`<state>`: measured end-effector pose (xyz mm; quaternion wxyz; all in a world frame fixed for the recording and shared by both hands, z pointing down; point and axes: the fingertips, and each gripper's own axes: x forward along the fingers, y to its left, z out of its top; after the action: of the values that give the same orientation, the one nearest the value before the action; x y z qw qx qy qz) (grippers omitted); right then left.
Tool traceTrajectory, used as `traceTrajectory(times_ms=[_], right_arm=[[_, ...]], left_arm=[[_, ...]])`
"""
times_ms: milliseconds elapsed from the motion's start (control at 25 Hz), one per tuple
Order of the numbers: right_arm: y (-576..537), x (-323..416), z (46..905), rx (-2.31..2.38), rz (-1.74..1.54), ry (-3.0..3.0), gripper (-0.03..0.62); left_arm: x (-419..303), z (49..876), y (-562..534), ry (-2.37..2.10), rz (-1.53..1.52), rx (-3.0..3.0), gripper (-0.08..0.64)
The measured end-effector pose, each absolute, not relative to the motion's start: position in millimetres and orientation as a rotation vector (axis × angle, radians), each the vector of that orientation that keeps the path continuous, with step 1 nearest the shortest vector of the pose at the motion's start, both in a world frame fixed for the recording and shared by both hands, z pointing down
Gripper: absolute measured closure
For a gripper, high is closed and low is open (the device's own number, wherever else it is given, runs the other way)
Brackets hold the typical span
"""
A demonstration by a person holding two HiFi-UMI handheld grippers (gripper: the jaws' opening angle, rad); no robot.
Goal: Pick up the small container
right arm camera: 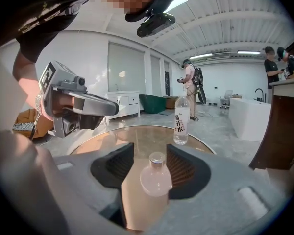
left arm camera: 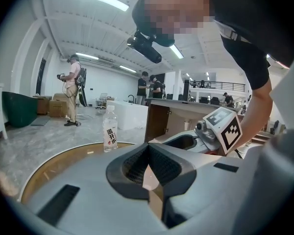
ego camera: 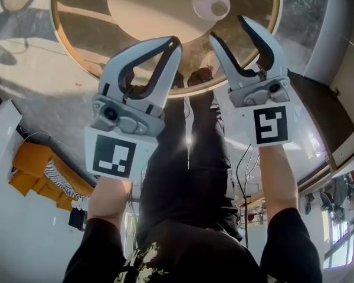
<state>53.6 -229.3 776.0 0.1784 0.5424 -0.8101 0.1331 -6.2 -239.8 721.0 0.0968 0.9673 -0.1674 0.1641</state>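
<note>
The small bottle (right arm camera: 156, 180) is flanked, not touched, by the spread right tongs (right arm camera: 150, 147). Its round belly should be squeezed softly. The left tongs (left arm camera: 149, 146) are pressed together.

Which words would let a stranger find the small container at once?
Look at the round brown table. On it stands a squat, cloudy little flask with a silver cap. The only other bottle there is tall, clear and labelled.
</note>
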Motion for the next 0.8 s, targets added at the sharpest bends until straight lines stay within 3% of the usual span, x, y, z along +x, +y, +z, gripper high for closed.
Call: traceTrajectory(times_ms=[440, 800], right_arm=[[-242, 53, 812, 1.563, 0.33, -2.277, 0.341], [-264, 45, 842, 1.576, 0.288, -2.297, 0.336]], left_arm=[[-8, 757, -240, -0.492, 0.47, 2.838, 0.549], [-8, 788, -231, -0.422, 0.475, 2.819, 0.549]])
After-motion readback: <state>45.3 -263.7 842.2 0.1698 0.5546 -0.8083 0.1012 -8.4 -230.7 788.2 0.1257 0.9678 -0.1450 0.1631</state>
